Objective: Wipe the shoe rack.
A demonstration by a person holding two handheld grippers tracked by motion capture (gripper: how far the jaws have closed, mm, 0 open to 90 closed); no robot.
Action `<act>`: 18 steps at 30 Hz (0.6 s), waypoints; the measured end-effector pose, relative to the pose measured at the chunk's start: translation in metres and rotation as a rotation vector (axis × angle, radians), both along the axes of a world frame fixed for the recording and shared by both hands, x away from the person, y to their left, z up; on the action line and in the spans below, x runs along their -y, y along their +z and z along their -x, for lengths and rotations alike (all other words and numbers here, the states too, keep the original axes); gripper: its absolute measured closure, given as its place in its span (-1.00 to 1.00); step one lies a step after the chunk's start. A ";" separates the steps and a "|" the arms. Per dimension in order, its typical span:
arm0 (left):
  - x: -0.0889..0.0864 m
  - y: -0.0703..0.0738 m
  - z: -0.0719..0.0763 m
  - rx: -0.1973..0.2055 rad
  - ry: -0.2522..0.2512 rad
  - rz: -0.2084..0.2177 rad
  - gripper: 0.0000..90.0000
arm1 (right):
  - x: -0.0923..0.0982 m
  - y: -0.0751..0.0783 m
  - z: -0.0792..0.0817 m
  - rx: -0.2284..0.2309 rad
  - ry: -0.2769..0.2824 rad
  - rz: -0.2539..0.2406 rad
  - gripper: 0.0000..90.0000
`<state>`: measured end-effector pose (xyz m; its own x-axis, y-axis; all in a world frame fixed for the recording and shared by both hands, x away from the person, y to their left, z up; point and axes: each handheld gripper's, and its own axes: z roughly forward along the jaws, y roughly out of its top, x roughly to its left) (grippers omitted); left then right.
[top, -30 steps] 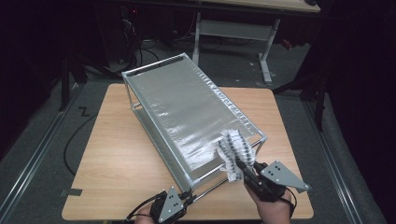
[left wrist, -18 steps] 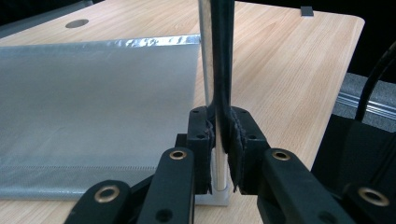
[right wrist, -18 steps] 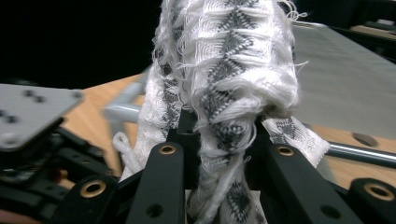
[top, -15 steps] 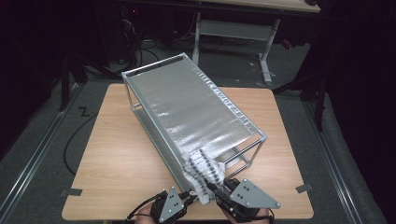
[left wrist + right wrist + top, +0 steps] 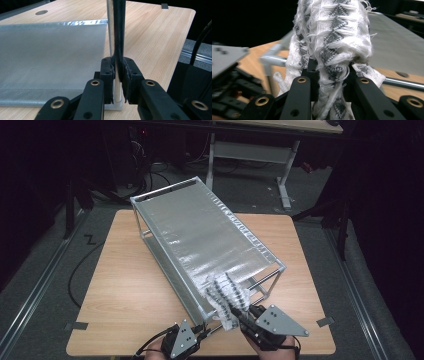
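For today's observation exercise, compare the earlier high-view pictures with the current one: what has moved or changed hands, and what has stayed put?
The right gripper, shut on the white patterned cloth, carried it from the rack's right front corner leftward along the front edge, then a little back to the right. Nothing was picked up or let go. The left gripper stayed clamped on the rack's front corner post, and the metal rack kept its place on the table.

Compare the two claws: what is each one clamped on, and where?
The left claw pinches a thin upright post at the rack's near corner; the right claw grips a bunched white patterned cloth. In the high view the left sits at the table edge, the right by the rack's open end. Both are shut on something.
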<state>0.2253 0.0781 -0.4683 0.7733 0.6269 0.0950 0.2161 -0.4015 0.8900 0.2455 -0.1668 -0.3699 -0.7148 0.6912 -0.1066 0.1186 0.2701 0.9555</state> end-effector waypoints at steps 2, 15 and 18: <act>0.000 0.000 0.000 0.000 0.000 0.000 0.77 | 0.008 0.000 -0.006 -0.003 -0.031 -0.007 0.68; 0.000 0.000 0.000 -0.001 -0.001 0.003 0.77 | 0.071 -0.005 -0.048 -0.063 -0.229 -0.085 0.67; 0.000 0.000 0.000 -0.001 -0.001 0.003 0.77 | 0.084 -0.007 -0.055 -0.071 -0.279 -0.099 0.67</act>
<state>0.2253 0.0786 -0.4686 0.7740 0.6265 0.0919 0.2169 -0.3987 0.8910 0.3008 -0.2507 -0.3770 -0.4994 0.8663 0.0146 0.2429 0.1238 0.9621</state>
